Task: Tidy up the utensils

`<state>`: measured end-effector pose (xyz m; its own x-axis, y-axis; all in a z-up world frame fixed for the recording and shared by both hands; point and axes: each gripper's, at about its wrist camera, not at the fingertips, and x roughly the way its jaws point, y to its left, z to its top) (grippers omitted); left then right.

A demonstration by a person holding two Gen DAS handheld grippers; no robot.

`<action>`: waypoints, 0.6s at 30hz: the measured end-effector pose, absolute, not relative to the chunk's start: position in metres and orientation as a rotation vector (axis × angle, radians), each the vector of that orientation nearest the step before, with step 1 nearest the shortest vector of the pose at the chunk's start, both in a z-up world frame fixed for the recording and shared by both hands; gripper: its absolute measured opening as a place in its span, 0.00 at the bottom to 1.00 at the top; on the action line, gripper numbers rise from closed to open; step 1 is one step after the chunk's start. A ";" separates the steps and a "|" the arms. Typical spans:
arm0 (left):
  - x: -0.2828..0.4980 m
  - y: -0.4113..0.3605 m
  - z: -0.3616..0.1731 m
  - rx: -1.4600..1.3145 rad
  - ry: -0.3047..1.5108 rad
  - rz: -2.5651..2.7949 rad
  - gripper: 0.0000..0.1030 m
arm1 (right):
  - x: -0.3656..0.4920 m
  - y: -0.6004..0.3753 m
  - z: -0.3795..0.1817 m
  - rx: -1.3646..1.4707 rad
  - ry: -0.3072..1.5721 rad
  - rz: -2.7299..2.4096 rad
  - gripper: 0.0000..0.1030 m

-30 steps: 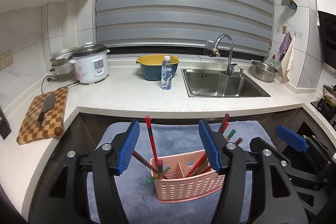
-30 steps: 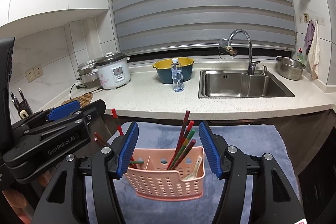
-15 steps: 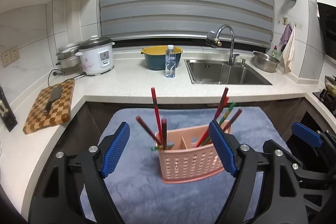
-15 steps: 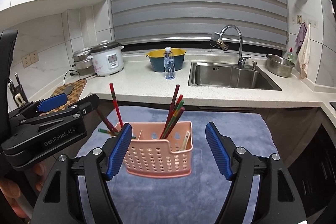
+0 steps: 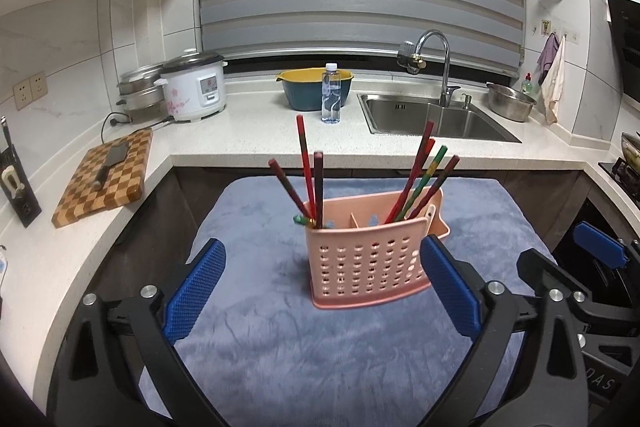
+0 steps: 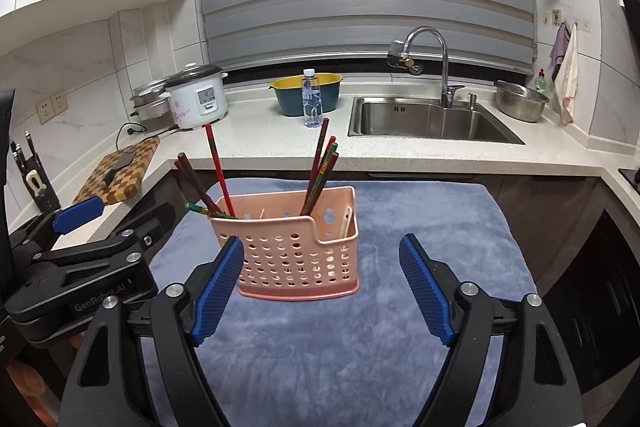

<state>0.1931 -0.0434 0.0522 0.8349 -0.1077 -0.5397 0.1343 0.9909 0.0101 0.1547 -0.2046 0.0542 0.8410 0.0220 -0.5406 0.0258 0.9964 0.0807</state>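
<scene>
Two blue-padded grippers — left gripper [image 5: 320, 285] and right gripper [image 6: 322, 291] — both spread wide, grasping nothing, low in frame before the pink perforated plastic caddy [image 5: 370, 259] holding red chopsticks [image 5: 306, 173] at centre.

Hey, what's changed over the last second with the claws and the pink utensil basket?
Both claws backed away from the pink basket and opened wider: the left claw and the right claw hold nothing now. The chopsticks stayed in their compartments, and the basket stayed on the blue towel.
</scene>
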 end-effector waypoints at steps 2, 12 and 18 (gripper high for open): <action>0.191 -0.043 0.049 0.048 0.578 -0.127 0.93 | 0.151 -0.206 0.050 0.084 0.577 -0.011 0.81; 0.183 -0.040 0.033 0.056 0.604 -0.100 0.93 | 0.142 -0.208 0.035 0.075 0.602 -0.023 0.92; 0.180 -0.040 0.027 0.061 0.623 -0.097 0.93 | 0.140 -0.207 0.031 0.066 0.604 -0.036 0.94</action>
